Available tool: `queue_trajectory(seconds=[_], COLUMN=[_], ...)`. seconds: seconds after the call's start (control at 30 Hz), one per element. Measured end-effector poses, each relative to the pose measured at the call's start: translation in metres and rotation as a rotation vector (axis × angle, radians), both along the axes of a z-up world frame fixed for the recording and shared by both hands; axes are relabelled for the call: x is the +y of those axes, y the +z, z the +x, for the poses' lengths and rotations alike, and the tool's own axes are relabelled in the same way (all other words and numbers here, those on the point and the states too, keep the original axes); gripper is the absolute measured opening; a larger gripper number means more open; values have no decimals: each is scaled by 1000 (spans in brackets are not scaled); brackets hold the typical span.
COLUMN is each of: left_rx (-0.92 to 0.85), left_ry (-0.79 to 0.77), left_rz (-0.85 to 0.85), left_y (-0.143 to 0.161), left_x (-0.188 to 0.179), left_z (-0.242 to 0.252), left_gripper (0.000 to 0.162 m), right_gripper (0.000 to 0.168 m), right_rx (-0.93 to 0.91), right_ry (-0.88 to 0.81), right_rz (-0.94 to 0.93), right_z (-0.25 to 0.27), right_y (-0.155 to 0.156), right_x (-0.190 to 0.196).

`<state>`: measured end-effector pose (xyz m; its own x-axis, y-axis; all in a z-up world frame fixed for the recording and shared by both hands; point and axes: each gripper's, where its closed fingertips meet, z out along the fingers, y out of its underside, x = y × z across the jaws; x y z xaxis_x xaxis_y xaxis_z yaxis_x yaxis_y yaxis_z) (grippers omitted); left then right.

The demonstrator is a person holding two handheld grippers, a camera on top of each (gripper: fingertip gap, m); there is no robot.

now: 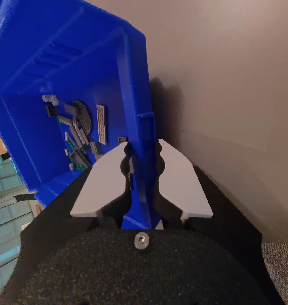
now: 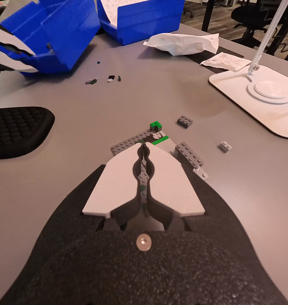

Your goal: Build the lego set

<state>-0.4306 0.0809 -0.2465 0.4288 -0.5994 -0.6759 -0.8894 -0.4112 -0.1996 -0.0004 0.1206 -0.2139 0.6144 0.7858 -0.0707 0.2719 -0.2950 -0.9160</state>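
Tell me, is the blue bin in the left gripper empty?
No, the blue bin holds loose grey lego pieces on its floor.

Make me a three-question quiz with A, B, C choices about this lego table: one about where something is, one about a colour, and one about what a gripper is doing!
1. Where are most loose grey pieces?
A. Inside the tilted blue bin
B. On the lamp base
C. On the black pad

2. What colour is the corner brick on the grey build?
A. Red
B. Green
C. Yellow

3. What is the left gripper doing?
A. Hanging empty
B. Holding paper
C. Gripping the blue bin's wall

Answers:
1. A, they lie in the blue bin.
2. B, it is bright green.
3. C, its fingers straddle the wall.
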Motion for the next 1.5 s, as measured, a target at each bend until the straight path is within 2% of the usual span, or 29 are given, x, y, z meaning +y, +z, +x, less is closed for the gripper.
queue_trajectory(seconds=[0.27,0.4,0.57,0.8,1.1,1.2,1.27,1.33,1.4,1.5], left_rx=[93,145,151,149,235,121,-31,-202,-400,-666], left_ry=[22,23,23,-21,-124,-120,-111,-88,-66,61], left_rz=[148,147,89,-73,-196,-242,-260,-268,-230,-173], left_y=[13,13,6,-9,-7,-3,8,26,50,80], left_x=[-21,-21,-18,-26,-33,-40,-44,-44,-35,-1], left_z=[3,-5,-9,-6,-19,-20,-14,-5,8,17], left_gripper=[30,30,30,30,30,29,34,33,31,28], right_gripper=[0,0,0,0,0,0,0,0,0,0], right_rx=[13,11,18,22,28,33,35,38,42,48], right_ry=[12,27,21,21,23,24,27,30,35,44], right_rz=[-15,-14,-1,-1,-4,-6,-7,-9,-12,-18], right_z=[-3,-6,-4,-4,-3,-2,-2,-3,-4,-6], right_y=[-2,-2,2,2,2,3,3,3,2,2], right_x=[0,-2,-4,-4,-5,-6,-6,-6,-7,-8])
